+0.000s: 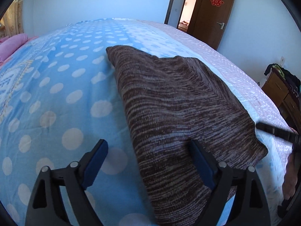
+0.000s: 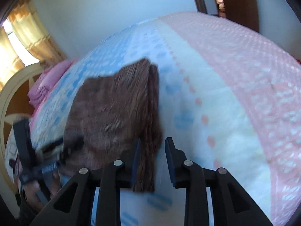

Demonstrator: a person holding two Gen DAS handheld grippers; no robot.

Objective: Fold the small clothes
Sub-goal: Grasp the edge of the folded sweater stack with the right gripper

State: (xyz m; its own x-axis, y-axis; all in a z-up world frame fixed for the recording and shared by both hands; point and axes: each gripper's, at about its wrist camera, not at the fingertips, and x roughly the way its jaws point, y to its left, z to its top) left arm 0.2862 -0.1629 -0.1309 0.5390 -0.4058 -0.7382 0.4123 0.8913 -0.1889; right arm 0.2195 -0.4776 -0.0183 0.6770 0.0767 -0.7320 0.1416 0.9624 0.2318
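Note:
A brown knitted garment point(image 1: 178, 103) lies folded on the blue dotted bedsheet point(image 1: 65, 94). My left gripper point(image 1: 148, 145) hovers wide open over its near left edge, with the right finger above the knit and the left finger above bare sheet. In the right wrist view the same garment point(image 2: 112, 113) is blurred. My right gripper point(image 2: 153, 141) stands open around the garment's right edge; the cloth lies against the left pad, with a gap to the right pad. The other gripper point(image 2: 28, 150) shows at the far left.
The bed's far side is covered by a pink patterned sheet point(image 2: 254, 75). Pink pillows point(image 1: 13, 43) lie at the head end by a curved headboard point(image 2: 7, 98). A wooden dresser point(image 1: 278, 90) with clothes and a brown door point(image 1: 212, 18) stand beyond the bed.

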